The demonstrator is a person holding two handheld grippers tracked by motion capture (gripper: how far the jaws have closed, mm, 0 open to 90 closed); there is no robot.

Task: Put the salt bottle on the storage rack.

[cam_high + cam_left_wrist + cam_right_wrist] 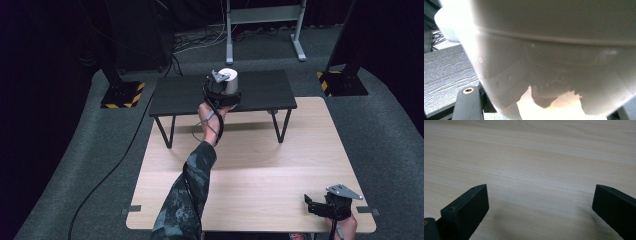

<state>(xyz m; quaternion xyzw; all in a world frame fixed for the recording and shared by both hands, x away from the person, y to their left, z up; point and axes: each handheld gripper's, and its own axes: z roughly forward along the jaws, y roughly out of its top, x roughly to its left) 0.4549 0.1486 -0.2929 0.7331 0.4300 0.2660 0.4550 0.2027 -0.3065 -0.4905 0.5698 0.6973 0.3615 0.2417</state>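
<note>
A white cylindrical container [232,76] stands on the low black table [185,95] at the far side. My left gripper [228,88] reaches it from the near side, held by a hand on a camouflage sleeve. In the left gripper view the container [554,50] sits very close between the jaws, and the left gripper [546,107] is shut on it; one black fingertip [467,100] shows at its left side. My right gripper [312,204] rests at the near right corner of the wooden table [260,165]. It is open, and between the jaws of the right gripper [539,205] there is bare wood.
The black table stands on thin legs at the wooden table's far edge. Behind it are a grey metal frame [265,20], loose cables on the carpet, and two stand bases with yellow-black stripes [122,95] [340,82].
</note>
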